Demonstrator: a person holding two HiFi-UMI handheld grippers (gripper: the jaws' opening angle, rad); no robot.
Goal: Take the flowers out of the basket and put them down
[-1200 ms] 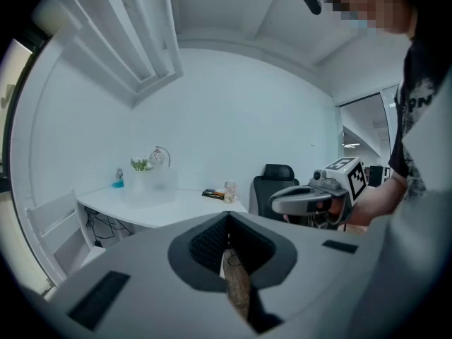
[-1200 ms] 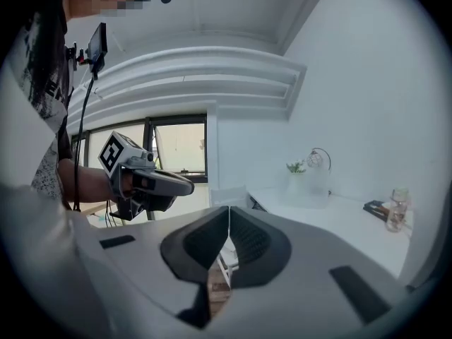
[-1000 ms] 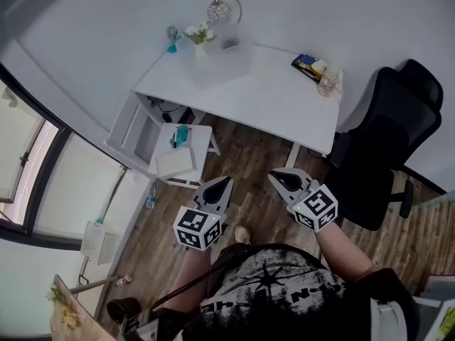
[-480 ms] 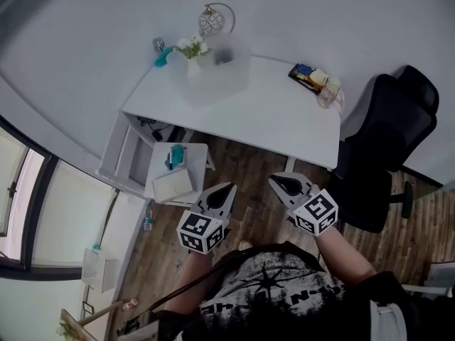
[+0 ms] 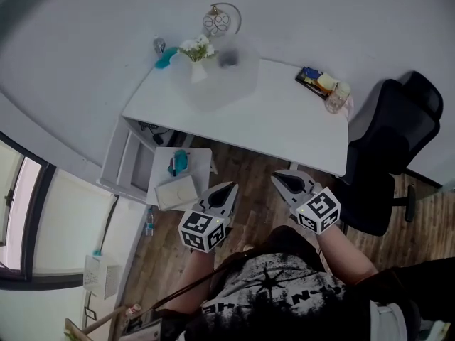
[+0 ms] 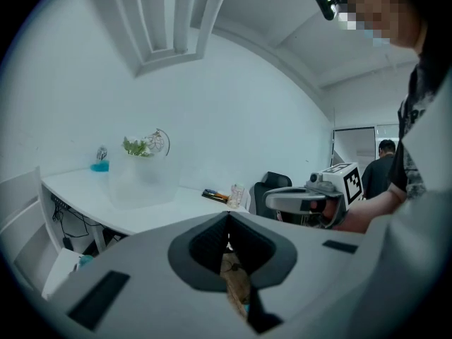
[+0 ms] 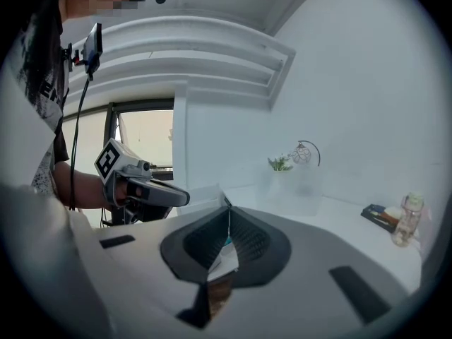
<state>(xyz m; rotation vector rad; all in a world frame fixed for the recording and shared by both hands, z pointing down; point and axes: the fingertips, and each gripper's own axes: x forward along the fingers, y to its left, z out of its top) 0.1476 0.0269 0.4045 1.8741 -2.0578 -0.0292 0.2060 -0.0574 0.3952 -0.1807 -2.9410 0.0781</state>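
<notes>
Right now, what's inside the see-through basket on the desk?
White flowers in a white vase seem to stand in the basket. Its cloudy walls blur anything else inside.

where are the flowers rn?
Head view, upper left: flowers at the far-left corner of the white desk, by the translucent basket, right of a teal object.

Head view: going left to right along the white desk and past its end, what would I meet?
Teal object → flowers → flat dark stack → clear bottle → black office chair.
</notes>
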